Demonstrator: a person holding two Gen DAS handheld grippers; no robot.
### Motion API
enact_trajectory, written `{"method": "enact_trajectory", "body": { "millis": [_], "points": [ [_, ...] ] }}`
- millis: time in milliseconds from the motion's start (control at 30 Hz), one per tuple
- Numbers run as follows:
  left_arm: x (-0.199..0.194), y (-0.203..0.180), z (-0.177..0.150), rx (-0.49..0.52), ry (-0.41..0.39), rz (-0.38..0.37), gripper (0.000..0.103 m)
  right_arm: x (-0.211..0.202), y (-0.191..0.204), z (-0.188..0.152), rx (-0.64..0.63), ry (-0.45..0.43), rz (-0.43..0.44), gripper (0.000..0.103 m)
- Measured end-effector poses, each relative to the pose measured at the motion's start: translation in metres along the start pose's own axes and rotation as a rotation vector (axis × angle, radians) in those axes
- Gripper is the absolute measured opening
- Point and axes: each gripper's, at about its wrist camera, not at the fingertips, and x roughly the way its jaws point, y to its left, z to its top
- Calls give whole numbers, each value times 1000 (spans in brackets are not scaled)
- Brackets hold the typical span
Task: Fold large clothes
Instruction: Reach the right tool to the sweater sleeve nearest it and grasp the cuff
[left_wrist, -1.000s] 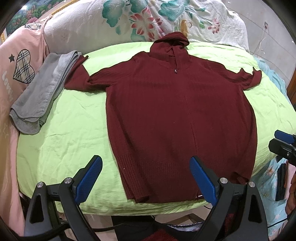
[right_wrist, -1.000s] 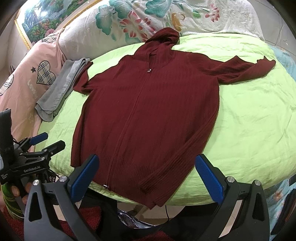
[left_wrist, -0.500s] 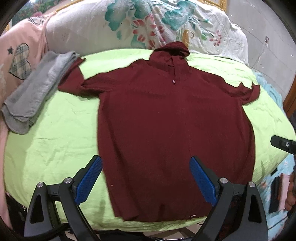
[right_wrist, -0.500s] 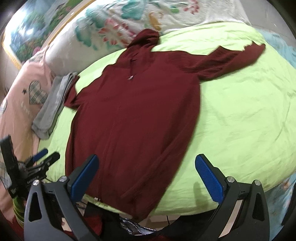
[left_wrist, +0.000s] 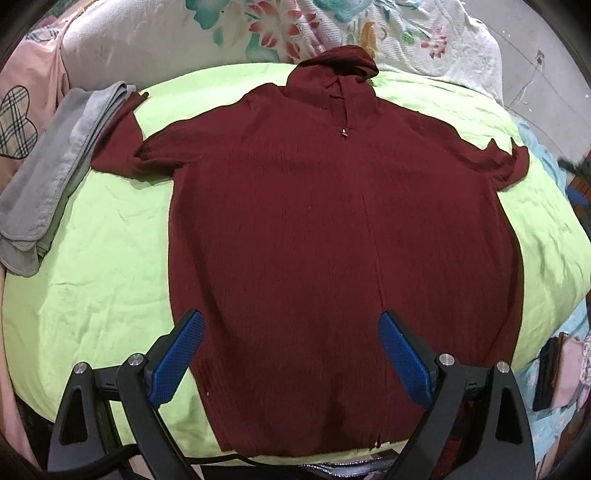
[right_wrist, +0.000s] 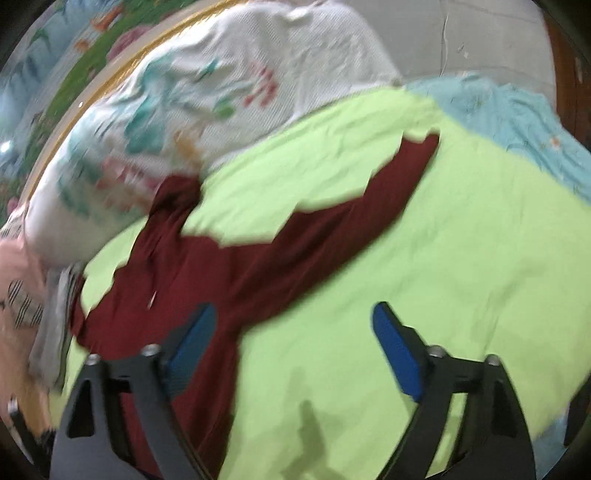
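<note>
**Grippers over a flat hoodie, fold not yet begun**

Left gripper (left_wrist: 288, 354) hung above the hem with its blue pads spread wide and nothing between them but air. Right gripper (right_wrist: 291, 347) was closing from a wide spread, also empty; its left pad stood over the dark red knit and its right pad over bare sheet, with no cloth pinched.

The hoodie (left_wrist: 332, 229) lay face up and flat on the green sheet (left_wrist: 103, 266), zipper running down the middle, hood (left_wrist: 332, 62) touching the flowered pillow (left_wrist: 229, 33) at the far side. Its sleeves were spread out to both sides. One cuff reached the folded grey cloth (left_wrist: 44, 177) at the left edge, and the other sleeve (right_wrist: 351, 221) stretched across open sheet toward the pale blue bedding (right_wrist: 517, 118). A pink cushion (left_wrist: 22, 110) sat beyond the grey cloth.

Judging from this, no fold had been made. The right wrist view was badly smeared — a sign of fast travel — so the jaws could close before reaching the sleeve and catch only sheet, or grab sheet and knit together and drag the bedding up. Loose knit stretches, so a one-sided pull might skew the body off its flat lay. The cuff by the grey cloth could also snag that pile when folded in.
</note>
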Motion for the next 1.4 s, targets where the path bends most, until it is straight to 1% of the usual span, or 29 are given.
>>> {"method": "enact_trajectory", "body": {
  "millis": [100,200,267,333,367,400,433,500,600,633,667,700,733,767,867,933,1000,1067,1100,1167,1233,1267,1300,1367,1400],
  "points": [
    [6,-6,4,24,-3,15,96,29,-17,38,56,-15,-55,69],
    [13,-12,9,43,4,14,96,62,-40,74,100,-38,-114,66],
    [19,-17,12,48,17,9,96,89,-49,89,116,-18,-155,66],
    [27,-21,17,52,34,5,96,105,-60,103,114,-15,-190,63],
    [30,-23,19,53,41,4,96,121,-67,111,111,-2,-226,62],
    [33,-24,21,56,45,4,96,135,-74,117,120,13,-238,59],
    [37,-26,24,58,51,2,96,140,-77,120,117,18,-251,58],
    [43,-29,27,63,59,2,96,162,-90,130,120,42,-281,58],
    [53,-34,34,71,67,0,96,187,-105,135,139,80,-310,58],
    [56,-35,37,72,69,-1,96,194,-109,136,136,92,-322,55],
    [58,-36,39,71,70,-2,96,200,-112,138,116,101,-347,41],
    [59,-37,40,71,69,-5,96,203,-112,138,103,101,-368,23],
    [60,-38,43,70,63,-7,96,202,-115,139,101,97,-370,14],
    [60,-38,44,69,59,-11,96,200,-117,139,117,84,-344,3],
    [61,-39,46,69,48,-20,96,180,-121,136,181,0,-221,3],
    [61,-40,46,70,45,-32,96,166,-114,131,201,-32,-139,3],
    [59,-40,45,77,43,-36,96,155,-94,127,152,-44,-134,3],
    [54,-40,43,81,34,-46,96,148,-79,121,139,-54,-82,3],
    [51,-38,42,80,28,-50,96,144,-68,117,142,-53,-12,3],
    [48,-33,41,66,18,-55,96,141,-45,109,139,-42,77,3],
    [48,-27,42,42,11,-58,96,141,-12,99,151,-12,216,3],
    [47,-24,43,30,10,-62,96,140,0,95,153,-1,254,3],
    [47,-21,44,19,8,-68,96,142,23,88,158,23,323,3],
    [45,-16,47,-3,-7,-87,96,145,54,74,168,62,409,3],
    [45,-13,49,-14,-15,-93,96,150,82,64,169,97,475,3]
  ]
}}
